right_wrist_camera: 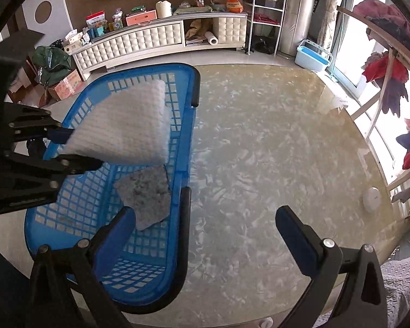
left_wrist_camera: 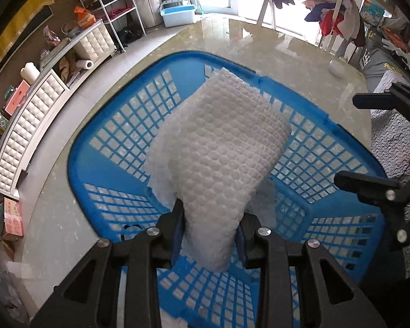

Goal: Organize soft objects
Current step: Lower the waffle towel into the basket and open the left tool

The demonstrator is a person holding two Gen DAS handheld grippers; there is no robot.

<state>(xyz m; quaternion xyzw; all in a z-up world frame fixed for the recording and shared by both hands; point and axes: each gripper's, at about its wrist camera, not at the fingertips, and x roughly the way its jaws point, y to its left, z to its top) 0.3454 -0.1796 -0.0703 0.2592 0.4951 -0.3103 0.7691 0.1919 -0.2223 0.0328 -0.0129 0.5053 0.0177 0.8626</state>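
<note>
Both wrist views look steeply down, sharing the basket (left_wrist_camera: pixel 117 147).

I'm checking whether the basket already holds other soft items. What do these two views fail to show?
- Left wrist view: the white waffle cloth in the left gripper covers the middle of the blue basket floor.
- Right wrist view: the grey cloth in the basket is partly behind the right gripper finger; its full shape is unclear.
- Small white round object: too small to identify.
</note>
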